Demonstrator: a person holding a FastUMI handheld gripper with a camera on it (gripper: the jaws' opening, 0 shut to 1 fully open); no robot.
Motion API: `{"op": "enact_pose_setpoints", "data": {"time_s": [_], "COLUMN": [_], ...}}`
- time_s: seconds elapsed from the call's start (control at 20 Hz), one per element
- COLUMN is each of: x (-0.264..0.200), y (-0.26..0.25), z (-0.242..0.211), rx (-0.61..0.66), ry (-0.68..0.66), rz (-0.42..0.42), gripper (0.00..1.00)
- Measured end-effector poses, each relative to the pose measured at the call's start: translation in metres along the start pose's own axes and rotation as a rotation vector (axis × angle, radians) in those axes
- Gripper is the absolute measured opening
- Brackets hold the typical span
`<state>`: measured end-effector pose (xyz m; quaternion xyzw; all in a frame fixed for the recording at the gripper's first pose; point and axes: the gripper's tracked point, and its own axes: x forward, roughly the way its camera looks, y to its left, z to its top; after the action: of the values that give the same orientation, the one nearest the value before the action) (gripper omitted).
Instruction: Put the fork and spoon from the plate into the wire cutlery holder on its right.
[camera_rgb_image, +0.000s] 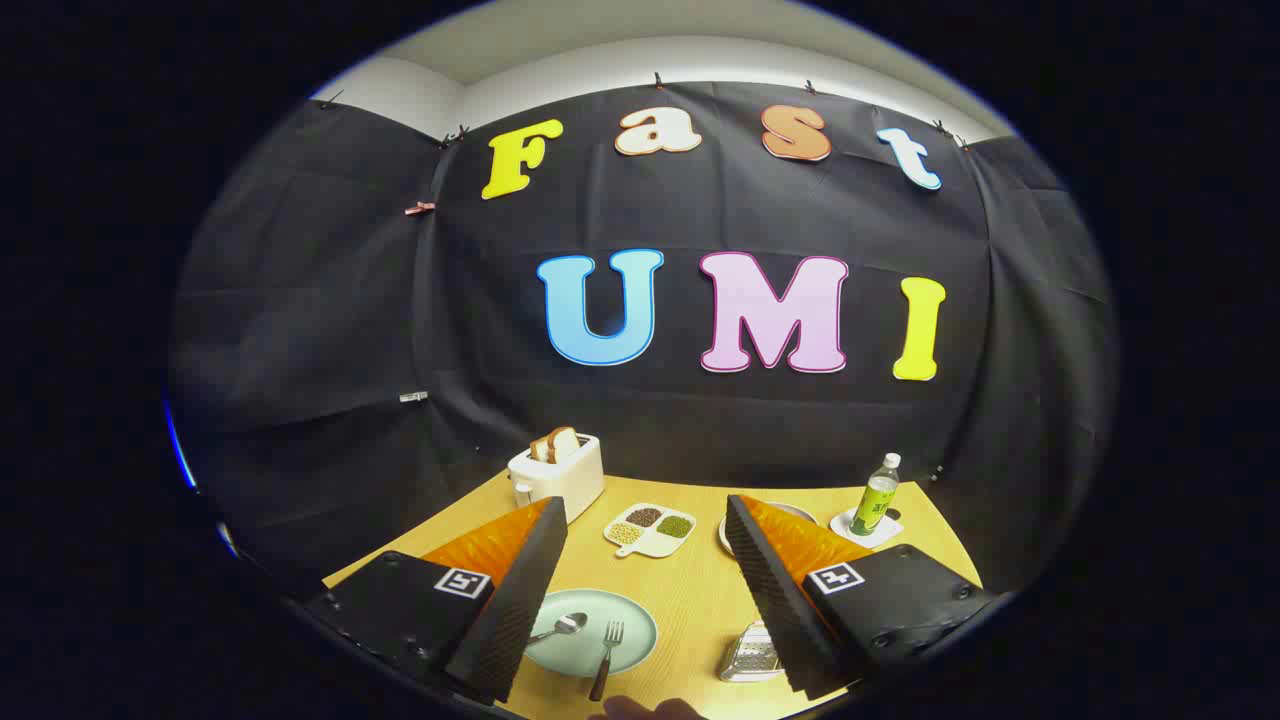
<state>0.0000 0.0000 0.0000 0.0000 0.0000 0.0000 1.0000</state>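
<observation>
- Black ribbed pads on the tongs (645, 600), fingers spread wide with nothing between them; they hang above the tabletop (700, 590), tilted down toward it.
- Step in hand, by my reading: the approach before the first pickup. Neither utensil has left the plate.
- Pale green plate (585, 640) lies just ahead of the left finger, partly under its tip. Spoon (562, 627) on the plate's left half, bowl pointing right; fork (606, 655) right of it, tines away, its dark handle running off the near rim.
- Wire cutlery holder (752, 655) sits to the plate's right, against the right finger; only part of it shows, so its opening cannot be judged.
- Next move calls for lowering over one utensil, probably the fork by its overhanging handle, with the fingers either side, then closing.
- Something rounded at the near edge, possibly a fingertip; cannot tell.
- Surface: light wood-grain, matte.
- Farther: divided dish (650, 527) of beans and grains, a white toaster (558, 475) with bread in it, a green bottle (877, 495) on a white coaster, and part of another plate behind the right finger.
- Beyond: black cloth wall (330, 330), pale ceiling above.
</observation>
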Motion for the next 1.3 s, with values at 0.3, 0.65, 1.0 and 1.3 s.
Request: {"op": "enact_pose_setpoints", "data": {"time_s": [0.3, 0.65, 1.0, 1.3], "x": [0.0, -0.002, 0.001, 0.018], "y": [0.006, 0.009, 0.0, 0.011], "z": [-0.011, -0.02, -0.018, -0.055], "rx": [0.02, 0.024, -0.022, -0.033], "ry": [0.022, 0.019, -0.001, 0.114], "rz": [-0.029, -0.079, -0.135, -0.084], "gripper": [0.99, 0.99, 0.99, 0.99]}}
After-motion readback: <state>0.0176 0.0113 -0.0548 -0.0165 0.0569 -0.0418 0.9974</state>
